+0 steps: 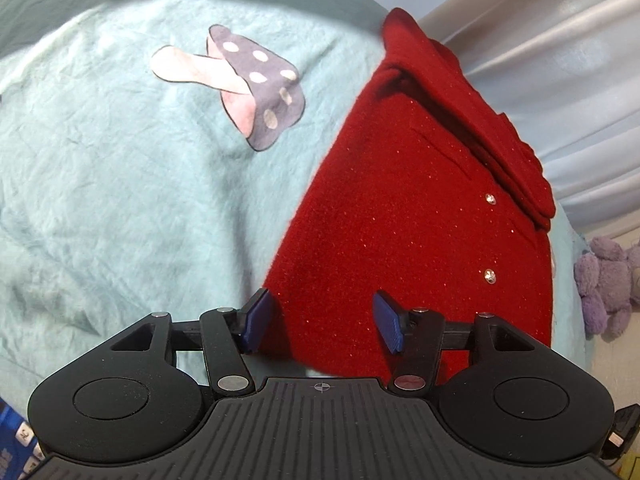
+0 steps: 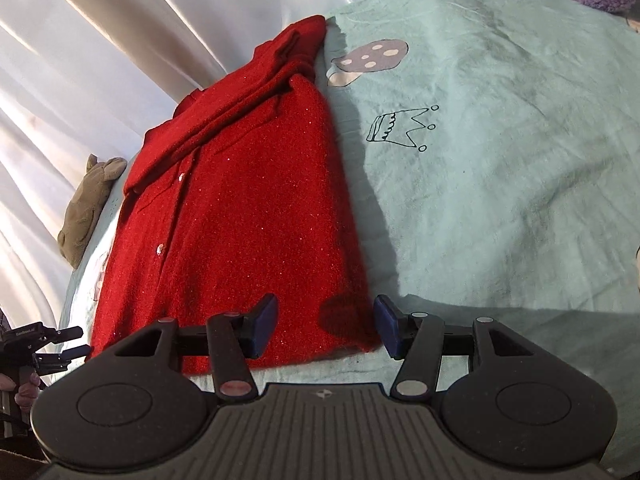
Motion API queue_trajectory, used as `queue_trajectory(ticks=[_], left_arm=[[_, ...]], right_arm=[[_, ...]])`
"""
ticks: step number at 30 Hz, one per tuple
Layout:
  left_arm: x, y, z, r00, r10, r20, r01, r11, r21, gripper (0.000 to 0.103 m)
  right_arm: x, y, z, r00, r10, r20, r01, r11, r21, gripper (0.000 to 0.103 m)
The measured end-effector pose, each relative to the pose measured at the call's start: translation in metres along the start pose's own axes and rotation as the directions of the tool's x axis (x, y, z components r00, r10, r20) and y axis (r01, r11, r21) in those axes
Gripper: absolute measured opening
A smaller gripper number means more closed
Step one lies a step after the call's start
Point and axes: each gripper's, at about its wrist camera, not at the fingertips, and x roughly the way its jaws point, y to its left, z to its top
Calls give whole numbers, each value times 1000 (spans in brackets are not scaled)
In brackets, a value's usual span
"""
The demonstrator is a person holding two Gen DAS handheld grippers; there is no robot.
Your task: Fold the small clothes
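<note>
My left tongs [image 1: 324, 322] are open and low over the near edge of one red cardigan [image 1: 408, 216]. My right tongs [image 2: 326, 326] are open too, at its near right corner. The cardigan lies flat on the green blanket [image 1: 100, 184], with two shiny buttons [image 1: 489, 276]. Farther off I count one mushroom picture [image 1: 248, 80], one crown drawing [image 2: 400, 130], and one purple plush toy [image 1: 604, 284]. The far handwriting is too small to read.

Black grippers [image 1: 324, 324], blue pads [image 2: 265, 320], silver screws
</note>
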Motion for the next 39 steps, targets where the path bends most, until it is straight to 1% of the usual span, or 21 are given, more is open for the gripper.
queue_trajectory(ticks=[2, 6, 8, 10, 14, 18, 20, 23, 24, 25, 27, 29, 32, 34, 36, 37, 38, 39], left_arm=[[0, 1, 3, 1000, 3, -3, -3, 1000, -3, 62], [11, 6, 6, 999, 2, -45, -2, 1000, -14, 62], [15, 11, 6, 998, -20, -65, 18, 999, -42, 61], [18, 13, 6, 996, -47, -78, 43, 998, -49, 61], [26, 10, 5, 991, -85, -107, 82, 996, -32, 57], [30, 3, 5, 987, -97, -124, 98, 995, 3, 56], [32, 2, 8, 985, -104, -138, 107, 994, 12, 56], [31, 2, 11, 983, -101, -152, 105, 994, 21, 51], [31, 3, 12, 983, -104, -154, 108, 994, 20, 49], [31, 5, 12, 982, -106, -156, 110, 994, 17, 46], [32, 8, 13, 980, -111, -164, 113, 994, 6, 34], [34, 10, 11, 979, -98, -179, 101, 995, 8, 31], [35, 11, 12, 977, -114, -182, 116, 993, 2, 34], [37, 9, 12, 974, -125, -188, 127, 992, -1, 34], [40, 7, 12, 967, -145, -209, 147, 989, -4, 20], [40, 4, 11, 966, -144, -215, 149, 989, 7, 20], [40, 1, 11, 966, -139, -216, 148, 989, 27, 18], [39, -1, 12, 966, -142, -216, 153, 988, 36, 17]], right_arm=[[1, -3, 1, 1000, 13, -4, -13, 1000, 10, 53], [5, -5, 4, 1000, 26, -16, -26, 999, 23, 54], [7, -5, 5, 999, 38, -20, -38, 999, 25, 54], [9, -7, 6, 999, 47, -24, -46, 998, 34, 54], [12, -12, 9, 997, 69, -23, -67, 996, 66, 53], [12, -15, 11, 998, 64, -12, -63, 995, 73, 53], [13, -17, 12, 997, 77, -12, -75, 994, 82, 53], [16, -15, 11, 995, 100, -31, -97, 993, 74, 53], [16, -13, 11, 994, 101, -35, -99, 993, 65, 48], [16, -12, 10, 994, 107, -39, -104, 993, 57, 36], [17, -11, 9, 994, 99, -40, -97, 994, 49, 32], [17, -13, 9, 995, 93, -47, -90, 994, 59, 32], [19, -16, 10, 993, 102, -65, -97, 992, 75, 34], [20, -16, 12, 991, 111, -73, -106, 992, 71, 37], [22, -14, 13, 989, 121, -81, -115, 991, 74, 38], [23, -12, 13, 989, 121, -87, -116, 991, 67, 38], [24, -9, 14, 989, 116, -91, -111, 992, 52, 36], [24, -6, 14, 990, 101, -94, -99, 995, 33, 31]])
